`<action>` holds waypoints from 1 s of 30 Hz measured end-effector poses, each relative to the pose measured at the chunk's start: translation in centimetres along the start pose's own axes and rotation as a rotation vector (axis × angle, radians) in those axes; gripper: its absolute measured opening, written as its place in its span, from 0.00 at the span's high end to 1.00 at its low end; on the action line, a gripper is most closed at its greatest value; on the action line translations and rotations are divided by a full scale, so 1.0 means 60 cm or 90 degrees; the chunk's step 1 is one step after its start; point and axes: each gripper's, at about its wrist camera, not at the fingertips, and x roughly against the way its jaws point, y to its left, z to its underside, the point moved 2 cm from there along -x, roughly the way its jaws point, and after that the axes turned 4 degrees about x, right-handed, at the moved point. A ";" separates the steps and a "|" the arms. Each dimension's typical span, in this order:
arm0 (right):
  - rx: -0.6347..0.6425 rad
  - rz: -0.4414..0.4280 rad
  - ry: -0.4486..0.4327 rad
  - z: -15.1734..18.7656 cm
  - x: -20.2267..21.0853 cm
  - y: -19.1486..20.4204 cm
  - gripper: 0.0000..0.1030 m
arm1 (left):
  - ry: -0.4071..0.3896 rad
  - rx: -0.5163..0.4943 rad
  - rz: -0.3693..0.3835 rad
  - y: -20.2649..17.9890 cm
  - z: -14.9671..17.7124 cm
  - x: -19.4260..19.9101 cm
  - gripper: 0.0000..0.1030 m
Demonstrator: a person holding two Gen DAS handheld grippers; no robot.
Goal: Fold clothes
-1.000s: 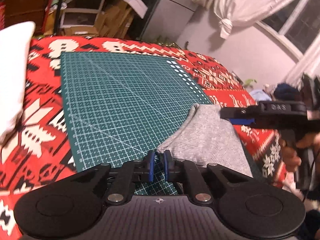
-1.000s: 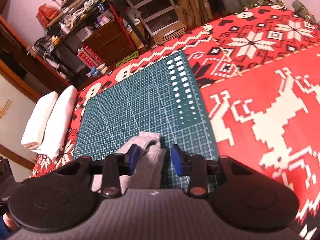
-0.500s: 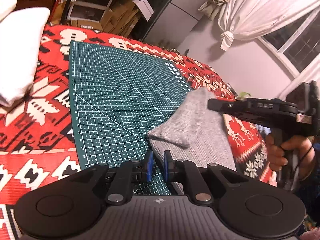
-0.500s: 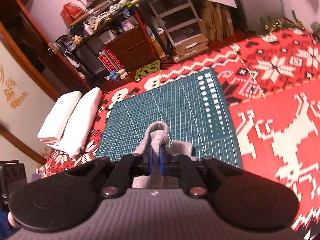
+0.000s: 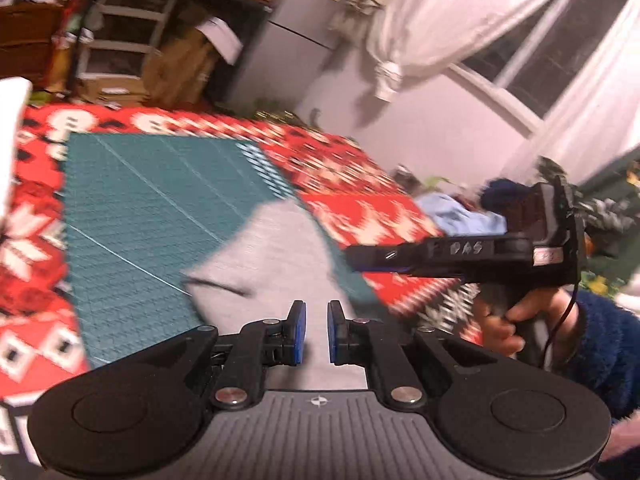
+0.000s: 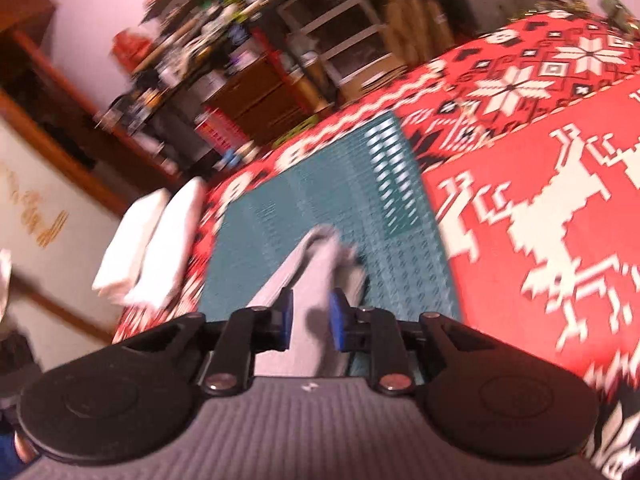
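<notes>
The grey cloth [image 5: 276, 268] lies on the near right part of the green mat [image 5: 144, 208], with one edge spilling toward the red blanket [image 5: 360, 184] beside the mat. It is partly folded, and I think the fold could flop back open, because the right gripper [image 6: 310, 320] is letting go: its jaws are opening with the cloth between them. The cloth could also slide off the mat if it gets tugged. The left gripper [image 5: 316, 334] has its blue pads almost together, just above the cloth, holding nothing I can see. Both grippers tip down toward the mat. A hand [image 5: 516, 320] in a fuzzy blue sleeve [image 5: 604, 344] holds the right one.
</notes>
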 end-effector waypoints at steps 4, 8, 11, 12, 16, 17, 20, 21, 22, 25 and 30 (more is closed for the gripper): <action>0.068 -0.009 0.046 0.051 0.015 0.036 0.80 | 0.035 -0.017 -0.001 -0.024 0.031 -0.017 0.91; 0.068 0.011 0.057 0.092 0.033 0.038 0.78 | 0.041 -0.010 -0.007 -0.034 0.058 -0.009 0.91; 0.026 0.003 0.081 0.115 0.042 0.022 0.77 | 0.043 -0.007 -0.015 -0.038 0.078 -0.003 0.91; 0.013 -0.002 0.090 0.122 0.045 0.016 0.77 | 0.043 -0.007 -0.015 -0.039 0.083 -0.001 0.91; -0.032 -0.040 0.127 0.150 0.050 0.001 0.82 | 0.040 -0.008 -0.027 -0.042 0.093 0.005 0.91; -0.038 -0.044 0.133 0.155 0.046 0.005 0.95 | 0.036 -0.005 -0.026 -0.042 0.092 0.010 0.91; -0.030 -0.053 0.134 0.163 0.042 0.024 0.95 | 0.022 -0.004 -0.029 -0.045 0.088 0.023 0.91; -0.029 -0.056 0.133 0.165 0.042 0.030 0.95 | 0.018 -0.006 -0.031 -0.045 0.087 0.026 0.91; -0.043 -0.063 0.135 0.166 0.043 0.032 0.95 | 0.015 -0.009 -0.033 -0.046 0.086 0.028 0.91; -0.052 -0.059 0.139 0.173 0.044 0.029 0.95 | 0.023 -0.016 -0.041 -0.047 0.088 0.021 0.91; -0.031 -0.031 0.133 0.176 0.052 0.013 0.94 | 0.049 -0.018 -0.060 -0.037 0.107 0.004 0.91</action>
